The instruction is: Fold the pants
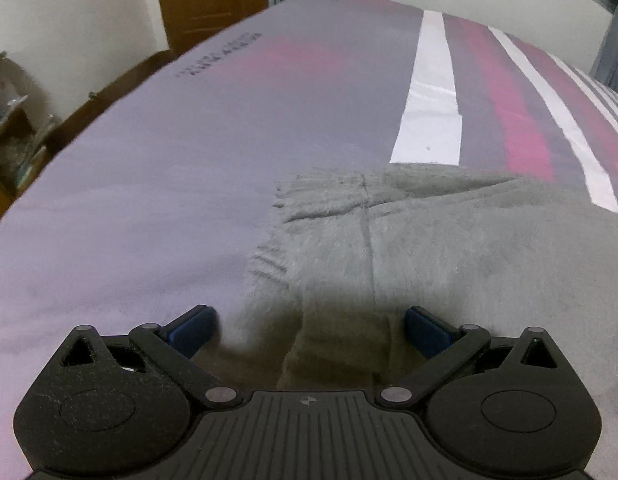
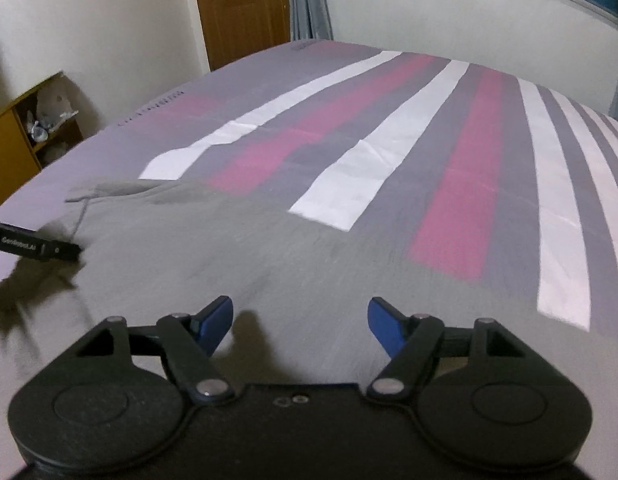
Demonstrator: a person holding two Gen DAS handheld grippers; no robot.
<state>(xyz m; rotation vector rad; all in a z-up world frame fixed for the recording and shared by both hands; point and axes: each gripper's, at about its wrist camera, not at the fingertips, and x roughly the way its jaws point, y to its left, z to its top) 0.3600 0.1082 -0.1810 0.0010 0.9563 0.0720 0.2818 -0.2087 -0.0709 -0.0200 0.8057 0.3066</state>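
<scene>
A pair of soft, fuzzy grey pants (image 1: 449,264) lies spread out flat on a big bed. The bed is covered with a smooth sheet that has grey, pink and white stripes (image 2: 449,128). In the left wrist view the pants fill the lower right part of the picture, and one edge with a seam and small wrinkles sits near the middle of the sheet. The left gripper, black with blue finger pads (image 1: 309,330), hangs over that edge of the pants. Its two fingers stand wide apart and nothing is pinched between them. A dark shadow falls on the cloth just under it. In the right wrist view the grey pants run across the lower half of the picture, from the left side over to the pink and white stripes. The right gripper, also black with blue pads (image 2: 301,322), hangs over the pants with its fingers apart, and it holds nothing. The cloth below it looks blurry. At the far left of that view the black tip of the left gripper pokes in over the pants. Past the bed stand a brown wooden door (image 2: 241,8), a grey curtain (image 2: 309,0), and a yellow wooden shelf (image 2: 25,136) by the white wall.
</scene>
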